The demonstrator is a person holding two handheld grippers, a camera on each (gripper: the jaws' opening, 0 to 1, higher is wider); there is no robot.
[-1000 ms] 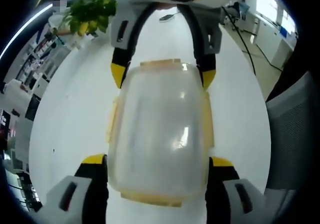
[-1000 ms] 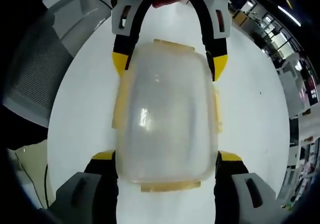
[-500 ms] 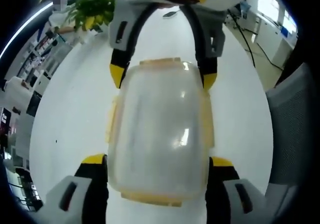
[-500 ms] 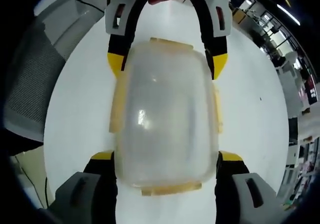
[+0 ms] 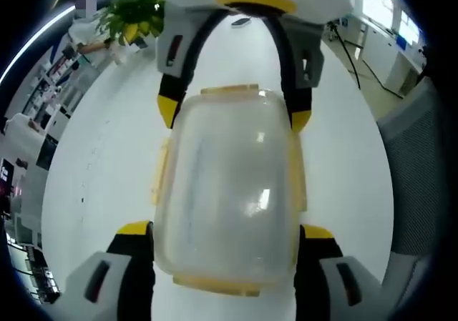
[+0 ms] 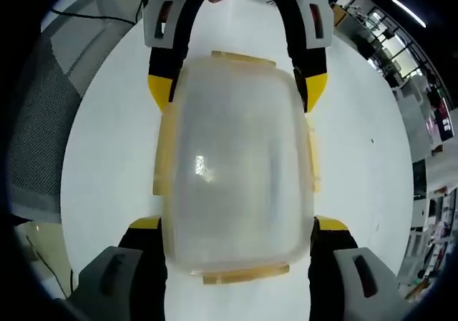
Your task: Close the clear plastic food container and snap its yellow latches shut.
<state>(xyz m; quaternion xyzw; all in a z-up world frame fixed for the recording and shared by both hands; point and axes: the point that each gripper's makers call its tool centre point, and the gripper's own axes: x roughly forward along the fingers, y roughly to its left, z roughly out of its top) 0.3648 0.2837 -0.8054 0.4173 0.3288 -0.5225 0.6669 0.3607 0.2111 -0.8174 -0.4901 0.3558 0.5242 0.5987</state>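
The clear plastic container with pale yellow latches on its sides hangs between both grippers over a white round table. In the left gripper view, my left gripper clamps the near end, its yellow-tipped jaws pressing on either flank. My right gripper grips the far end from the top of that view. In the right gripper view the same container sits between my right gripper below and my left gripper above. I cannot tell whether the latches are snapped down.
A green potted plant stands at the table's far edge. A grey mesh chair sits beside the table, and the chair also appears at the left of the right gripper view. Bare white table surrounds the container. Shelves and desks lie beyond.
Both grippers keep the same hold on the container. Both cameras have shifted a little, so the chair and the room have slid in the background.
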